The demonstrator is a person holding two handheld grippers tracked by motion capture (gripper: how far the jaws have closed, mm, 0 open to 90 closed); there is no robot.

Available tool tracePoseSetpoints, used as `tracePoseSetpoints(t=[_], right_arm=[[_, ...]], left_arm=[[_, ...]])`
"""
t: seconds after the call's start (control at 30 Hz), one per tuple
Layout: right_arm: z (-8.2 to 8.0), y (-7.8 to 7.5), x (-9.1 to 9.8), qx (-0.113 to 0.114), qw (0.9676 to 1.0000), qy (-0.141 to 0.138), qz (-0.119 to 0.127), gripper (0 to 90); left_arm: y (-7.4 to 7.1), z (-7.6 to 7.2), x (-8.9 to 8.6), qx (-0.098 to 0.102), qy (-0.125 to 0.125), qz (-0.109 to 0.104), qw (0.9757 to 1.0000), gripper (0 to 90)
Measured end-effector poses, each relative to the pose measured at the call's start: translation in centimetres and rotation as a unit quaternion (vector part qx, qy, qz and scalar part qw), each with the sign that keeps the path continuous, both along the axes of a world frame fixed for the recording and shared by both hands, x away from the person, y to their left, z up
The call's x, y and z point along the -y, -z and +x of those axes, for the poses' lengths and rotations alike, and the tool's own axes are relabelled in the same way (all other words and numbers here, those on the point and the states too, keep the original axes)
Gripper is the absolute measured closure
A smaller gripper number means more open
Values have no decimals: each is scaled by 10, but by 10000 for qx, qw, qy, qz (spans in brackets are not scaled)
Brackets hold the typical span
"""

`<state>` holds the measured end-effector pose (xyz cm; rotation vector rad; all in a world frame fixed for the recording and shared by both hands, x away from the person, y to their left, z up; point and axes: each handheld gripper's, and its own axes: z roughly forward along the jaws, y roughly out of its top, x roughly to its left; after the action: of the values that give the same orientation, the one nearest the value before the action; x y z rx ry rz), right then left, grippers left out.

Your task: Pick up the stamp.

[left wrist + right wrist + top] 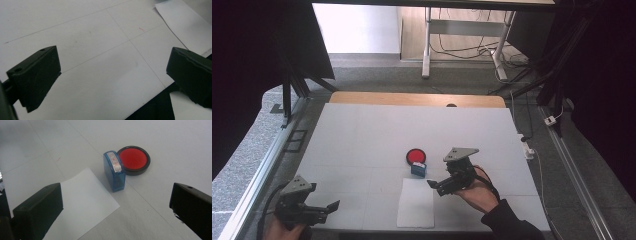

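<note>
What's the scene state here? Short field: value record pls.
surface: white table
stamp: blue stamp upright, right by the ink pad, just off the paper's corner
ink pad: round red ink pad, open
paper: white sheet flat near the front edge
right gripper: right gripper open, aimed at the stamp, holding nothing
left gripper: left gripper open, over bare table, holding nothing

Two black jaws stand wide apart over the white table (100,75), paper sheet (185,27) beyond.
</note>
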<state>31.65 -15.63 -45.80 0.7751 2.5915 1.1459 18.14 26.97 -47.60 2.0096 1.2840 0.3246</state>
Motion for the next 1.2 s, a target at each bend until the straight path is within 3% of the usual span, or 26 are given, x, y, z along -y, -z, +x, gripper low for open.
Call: tracePoseSetpoints(t=[0.97,1.2], right_arm=[[28,26,-46,3,9975,-358,-605,3],[34,27,-50,1,9970,-448,-637,142]], left_arm=[[0,0,0,2,14,-10,10000,0],[0,0,0,0,19,-5,10000,0]])
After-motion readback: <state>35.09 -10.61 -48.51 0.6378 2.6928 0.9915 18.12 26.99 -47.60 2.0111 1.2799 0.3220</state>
